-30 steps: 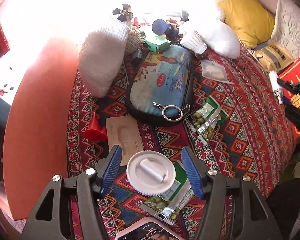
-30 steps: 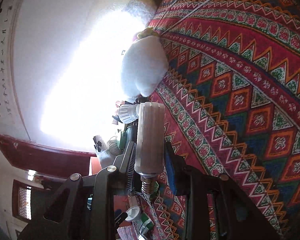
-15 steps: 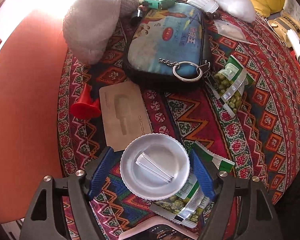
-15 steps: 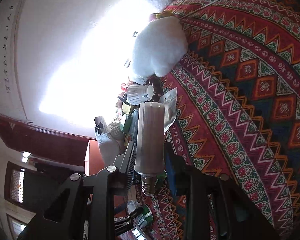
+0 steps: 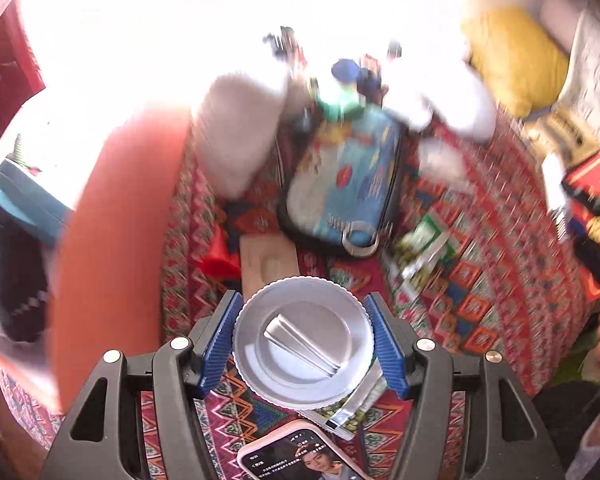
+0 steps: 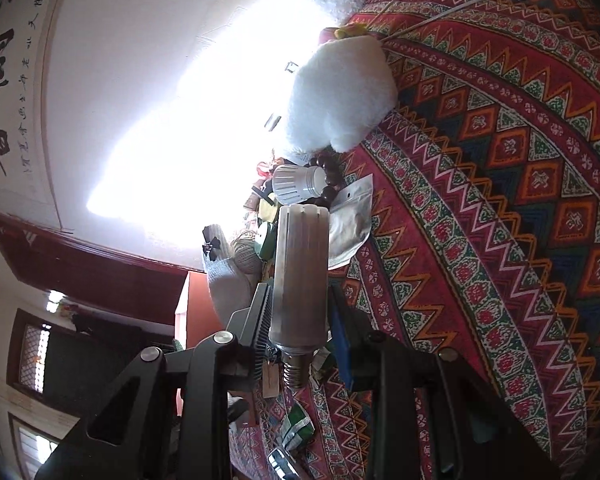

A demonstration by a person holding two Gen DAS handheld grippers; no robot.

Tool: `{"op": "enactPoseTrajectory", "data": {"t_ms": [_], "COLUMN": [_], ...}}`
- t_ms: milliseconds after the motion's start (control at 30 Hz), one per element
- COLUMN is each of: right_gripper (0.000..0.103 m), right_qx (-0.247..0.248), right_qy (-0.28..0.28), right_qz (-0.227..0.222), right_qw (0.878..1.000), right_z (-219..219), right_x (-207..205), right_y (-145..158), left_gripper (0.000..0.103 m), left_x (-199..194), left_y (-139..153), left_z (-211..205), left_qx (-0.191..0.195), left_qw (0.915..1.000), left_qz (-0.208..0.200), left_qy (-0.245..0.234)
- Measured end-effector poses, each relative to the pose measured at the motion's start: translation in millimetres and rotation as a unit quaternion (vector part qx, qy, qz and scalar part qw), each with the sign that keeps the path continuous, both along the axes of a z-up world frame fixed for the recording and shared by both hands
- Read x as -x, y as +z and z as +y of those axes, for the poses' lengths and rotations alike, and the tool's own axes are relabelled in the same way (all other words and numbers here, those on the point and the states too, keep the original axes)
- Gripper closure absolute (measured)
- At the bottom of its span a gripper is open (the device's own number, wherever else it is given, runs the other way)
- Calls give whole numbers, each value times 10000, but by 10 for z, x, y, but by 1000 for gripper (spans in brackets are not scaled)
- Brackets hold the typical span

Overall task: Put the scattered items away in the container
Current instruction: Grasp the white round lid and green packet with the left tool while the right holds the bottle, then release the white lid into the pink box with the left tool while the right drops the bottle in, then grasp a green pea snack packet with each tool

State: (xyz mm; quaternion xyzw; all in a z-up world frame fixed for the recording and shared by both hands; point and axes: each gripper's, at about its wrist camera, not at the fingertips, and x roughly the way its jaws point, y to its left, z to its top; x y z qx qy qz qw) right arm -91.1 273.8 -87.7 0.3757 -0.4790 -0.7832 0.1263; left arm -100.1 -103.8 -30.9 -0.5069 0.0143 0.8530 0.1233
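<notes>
Between the blue ribbed pads of the left gripper (image 5: 303, 338) sits a round silvery lid (image 5: 303, 339) with a fluted rim and a raised bar handle; the jaws are closing and both pads touch its rim. At 6 o'clock lies a phone (image 5: 300, 456), at 12 a blue printed pouch (image 5: 346, 184). Everything rests on a red zigzag-patterned cloth (image 5: 500, 280). The right gripper (image 6: 300, 330) is clamped on a long ribbed bulb (image 6: 300, 272), screw base toward the camera.
</notes>
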Motion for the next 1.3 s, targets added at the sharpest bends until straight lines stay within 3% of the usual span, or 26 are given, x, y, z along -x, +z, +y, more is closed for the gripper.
{"op": "enactPoseTrajectory", "data": {"t_ms": [200,367,467,600,700,767,800,833,933,1033,1300], "right_gripper": [76,76,76,76,73,47,20,11,11,11,10], "right_qx": [-491,-1272,-1540,-2002,-2376,-2589,-2707,-2797,-2965,-3109,-2904], "right_qy": [409,994,1497,1969,2179,2197,2102,1996,1993,1891,1609], "right_qz": [653,1570,2096,2520,2572,2528,2533,2580,2806,2809,2181], "right_qw": [9958,9743,9539,9261,9110,9060,9046,9030,8908,8881,9177], "right_z": [-543,-1417,-2066,-2906,-3445,-3675,-3727,-3751,-3737,-3591,-2681], "right_x": [22,62,134,356,638,771,792,785,674,578,460], "right_y": [538,1197,1534,1808,1878,1889,1902,1922,2012,2027,1730], "left_gripper": [41,41,41,41,40,35,28,25,16,11,11], "left_x": [-68,-282,-333,-180,-61,-32,-56,-77,-166,-211,-198], "left_y": [826,1325,1391,1186,1010,942,918,921,969,1018,1031], "left_z": [-484,-1051,-1384,-1833,-2036,-2097,-2097,-2111,-2109,-2019,-1323], "left_qx": [-763,-632,-344,-596,-664,-522,-440,-392,-367,-368,-210], "left_qw": [9904,9705,9581,9553,9528,9510,9493,9468,9403,9413,9601], "left_qz": [978,1934,2281,2036,1908,1882,1925,2000,2244,2375,2323], "left_qy": [605,1296,1700,2058,2265,2397,2447,2490,2530,2371,1539]}}
